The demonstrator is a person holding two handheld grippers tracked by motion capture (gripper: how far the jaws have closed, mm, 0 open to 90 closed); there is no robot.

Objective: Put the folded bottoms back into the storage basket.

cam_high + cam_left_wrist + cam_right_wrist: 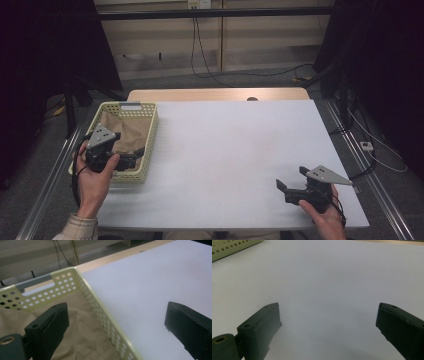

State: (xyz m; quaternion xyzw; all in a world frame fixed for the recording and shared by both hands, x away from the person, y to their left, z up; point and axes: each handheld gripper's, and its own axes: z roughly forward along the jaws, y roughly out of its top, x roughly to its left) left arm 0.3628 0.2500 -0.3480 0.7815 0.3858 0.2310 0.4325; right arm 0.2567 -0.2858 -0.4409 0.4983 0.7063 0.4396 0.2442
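A pale yellow-green perforated basket (150, 131) stands at the table's left side with a tan cloth (127, 131) crumpled inside. My left gripper (136, 159) hangs open at the basket's near right part. In the left gripper view the left gripper (116, 310) straddles the basket's right wall (100, 312), one jaw over the tan cloth (80, 335) and the other over the white tabletop. My right gripper (292, 177) stands open near the front right of the table. In the right gripper view the right gripper (328, 308) has nothing between its jaws.
The white table top (235, 145) stretches between the basket and the right gripper. A wooden strip (215, 94) runs along its far edge. A corner of the basket (232, 247) shows far off in the right gripper view. Cables lie on the floor behind and to the right.
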